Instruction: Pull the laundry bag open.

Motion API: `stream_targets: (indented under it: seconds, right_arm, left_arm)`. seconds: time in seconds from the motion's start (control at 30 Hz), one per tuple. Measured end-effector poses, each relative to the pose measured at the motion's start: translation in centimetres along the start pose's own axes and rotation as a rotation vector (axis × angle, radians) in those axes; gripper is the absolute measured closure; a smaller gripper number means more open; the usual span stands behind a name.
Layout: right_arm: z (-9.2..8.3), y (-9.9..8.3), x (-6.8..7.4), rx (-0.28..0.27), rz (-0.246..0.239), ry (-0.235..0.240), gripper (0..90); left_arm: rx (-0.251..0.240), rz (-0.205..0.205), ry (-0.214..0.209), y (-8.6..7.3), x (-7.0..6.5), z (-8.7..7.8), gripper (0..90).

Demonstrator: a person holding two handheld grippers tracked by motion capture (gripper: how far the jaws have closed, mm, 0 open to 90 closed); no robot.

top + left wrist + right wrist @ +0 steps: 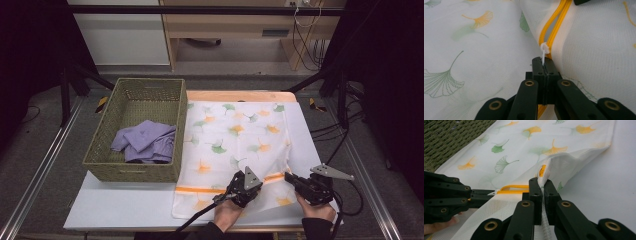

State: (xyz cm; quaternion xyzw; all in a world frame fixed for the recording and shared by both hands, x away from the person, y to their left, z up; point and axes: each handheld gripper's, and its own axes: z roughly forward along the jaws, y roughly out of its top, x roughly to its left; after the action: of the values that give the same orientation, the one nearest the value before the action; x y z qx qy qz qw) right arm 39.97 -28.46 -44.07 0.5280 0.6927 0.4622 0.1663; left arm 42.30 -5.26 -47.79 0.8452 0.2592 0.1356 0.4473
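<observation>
Left gripper (544,65) pinched the zip pull (544,51); right gripper (542,185) clamped the mesh bag (574,162) just right of it.

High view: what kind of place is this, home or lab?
Likely a lab recording bay, not a home: a white table framed by black rig struts, loose cables at the back, and a staged wicker basket beside a mesh laundry bag.

My left gripper (544,65), lower centre of frame, jaws clamped on the small white plastic zipper pull (544,50). Orange zipper (554,27) runs to upper right, partly parted, across white ginkgo-leaf-printed mesh bag (474,62).
</observation>
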Motion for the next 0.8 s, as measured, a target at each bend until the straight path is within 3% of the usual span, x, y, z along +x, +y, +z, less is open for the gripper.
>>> stream_targets:
  seconds: [0.2,0.4,0.8]
  right_arm:
    - [-0.2,-0.1,-0.3,-0.004,0.002,-0.023,87.9]
    - [0.0,-0.1,-0.2,0.005,-0.018,-0.037,88.0]
    - [0.1,-0.3,-0.4,0.013,-0.008,-0.04,88.0]
  left_arm:
    - [0.01,-0.008,0.004,-0.6,0.4,-0.4,89.1]
    - [0.018,0.014,0.022,-0.7,0.8,-1.1,89.1]
    - [0.031,0.004,0.032,-1.6,1.5,-2.2,89.0]
